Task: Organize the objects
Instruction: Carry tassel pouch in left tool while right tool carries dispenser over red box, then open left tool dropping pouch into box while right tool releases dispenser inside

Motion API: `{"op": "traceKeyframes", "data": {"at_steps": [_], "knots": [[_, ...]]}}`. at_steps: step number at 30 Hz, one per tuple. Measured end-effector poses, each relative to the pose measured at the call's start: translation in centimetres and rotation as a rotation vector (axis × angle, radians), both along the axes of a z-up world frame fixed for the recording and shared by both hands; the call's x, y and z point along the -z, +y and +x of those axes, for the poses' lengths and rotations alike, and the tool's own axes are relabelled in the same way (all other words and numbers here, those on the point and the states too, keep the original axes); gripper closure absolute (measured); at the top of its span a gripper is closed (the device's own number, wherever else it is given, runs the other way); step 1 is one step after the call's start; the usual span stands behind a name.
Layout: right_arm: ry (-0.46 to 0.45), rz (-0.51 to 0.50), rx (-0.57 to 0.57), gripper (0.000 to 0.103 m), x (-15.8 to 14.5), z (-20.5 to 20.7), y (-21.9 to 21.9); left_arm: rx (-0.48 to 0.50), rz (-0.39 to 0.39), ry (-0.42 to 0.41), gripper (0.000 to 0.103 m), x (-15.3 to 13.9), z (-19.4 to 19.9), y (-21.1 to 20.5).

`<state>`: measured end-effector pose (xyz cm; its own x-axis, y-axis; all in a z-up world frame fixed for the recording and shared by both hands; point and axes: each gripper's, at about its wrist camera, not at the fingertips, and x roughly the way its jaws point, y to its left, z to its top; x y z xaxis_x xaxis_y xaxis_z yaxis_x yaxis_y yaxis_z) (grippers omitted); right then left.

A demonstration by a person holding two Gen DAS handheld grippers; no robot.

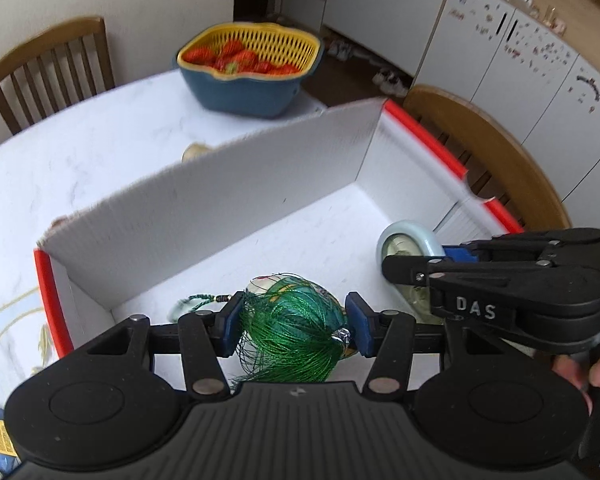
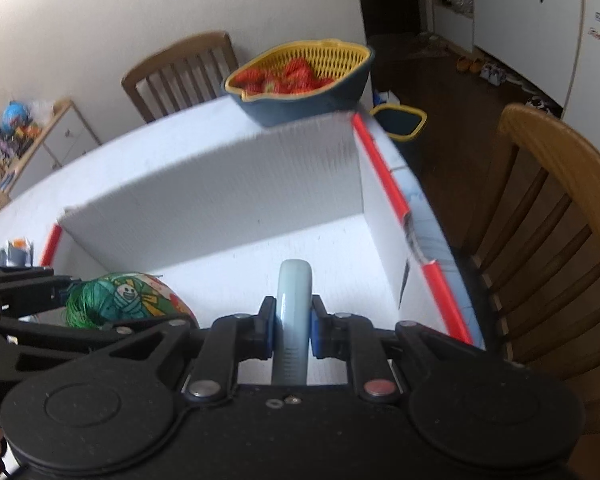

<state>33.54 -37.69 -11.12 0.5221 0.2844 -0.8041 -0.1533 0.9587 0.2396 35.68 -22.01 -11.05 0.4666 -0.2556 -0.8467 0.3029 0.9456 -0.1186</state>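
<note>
A white cardboard box [image 1: 204, 200] with red edges lies open on the table; it also shows in the right wrist view [image 2: 220, 184]. My left gripper [image 1: 294, 326] is shut on a round painted ornament with a green tassel [image 1: 296, 320], held inside the box; the ornament also shows in the right wrist view [image 2: 132, 298]. My right gripper [image 2: 292, 326] is shut on a pale blue round case [image 2: 294, 312], held on edge inside the box. In the left wrist view the case [image 1: 404, 240] sits at the right gripper's tips.
A blue bowl with a yellow strainer of strawberries [image 1: 252, 64] stands on the white table [image 1: 80, 152] behind the box. Wooden chairs stand at the far side [image 1: 48, 68] and the right [image 2: 560, 220]. A small jar [image 2: 18, 250] sits at the left.
</note>
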Motion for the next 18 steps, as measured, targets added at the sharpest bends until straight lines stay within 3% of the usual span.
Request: {"op": "traceKeyframes", "data": {"at_steps": [9, 18], "knots": [[0.047, 0.006, -0.047, 0.088, 1.4, 0.1, 0.4, -0.023, 0.033, 0.077, 0.049, 2.0, 0.7, 0.6], [0.066, -0.055, -0.092, 0.087, 1.5, 0.7, 1.1, -0.036, 0.042, 0.147, 0.047, 3.3, 1.2, 1.1]]}}
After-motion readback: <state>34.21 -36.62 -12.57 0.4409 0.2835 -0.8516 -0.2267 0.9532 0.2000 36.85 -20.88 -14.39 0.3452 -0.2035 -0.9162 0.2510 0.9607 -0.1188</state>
